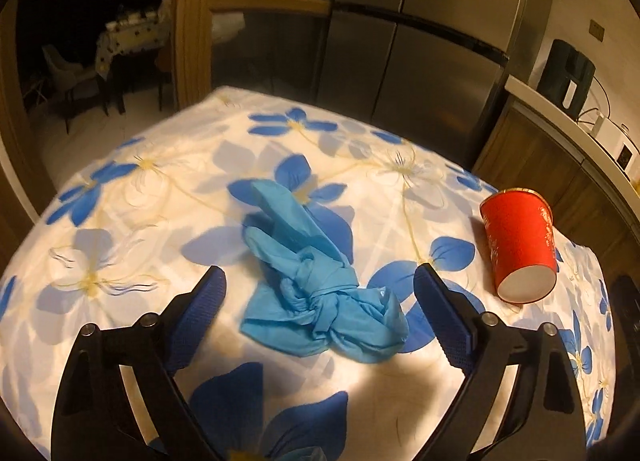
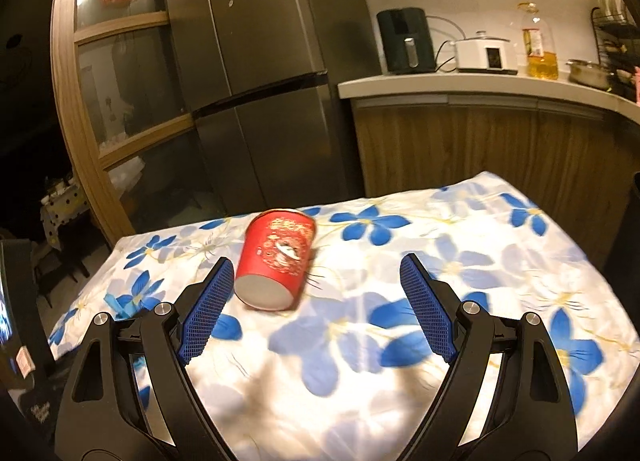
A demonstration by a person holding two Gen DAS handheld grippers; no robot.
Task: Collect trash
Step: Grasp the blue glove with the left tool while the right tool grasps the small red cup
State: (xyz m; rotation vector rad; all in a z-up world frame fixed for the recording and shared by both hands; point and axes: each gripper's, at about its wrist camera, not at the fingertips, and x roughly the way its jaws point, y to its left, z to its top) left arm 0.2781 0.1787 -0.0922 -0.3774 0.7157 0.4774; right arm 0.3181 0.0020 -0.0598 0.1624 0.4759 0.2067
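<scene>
On the flowered cloth (image 1: pixel 132 197), a knotted blue glove (image 1: pixel 320 285) lies crumpled, w/ the left hand-held gripper (image 1: pixel 318 285) straddling it: jaws wide, pads clear of it on both sides, nothing gripped. Well to its right a red paper cup (image 1: pixel 518 243) lies on its side near the surface edge, white base toward the camera. In the right wrist view the cup (image 2: pixel 276 259) sits just ahead of the right hand-held gripper (image 2: pixel 316 273), close by its left finger (image 2: pixel 208 309) but apart; jaws spread wide, empty. Nothing blocks either item. Surface is covered edge to edge in white fabric w/ blue blooms. Behind: steel fridge (image 2: pixel 256 73), wood-framed glass partition (image 2: pixel 116 73), counter (image 2: pixel 480 87) w/ dark air fryer (image 2: pixel 406 41), white cooker (image 2: pixel 486 53), oil bottle (image 2: pixel 540 45), pot (image 2: pixel 588 73). Room beyond is dark.
</scene>
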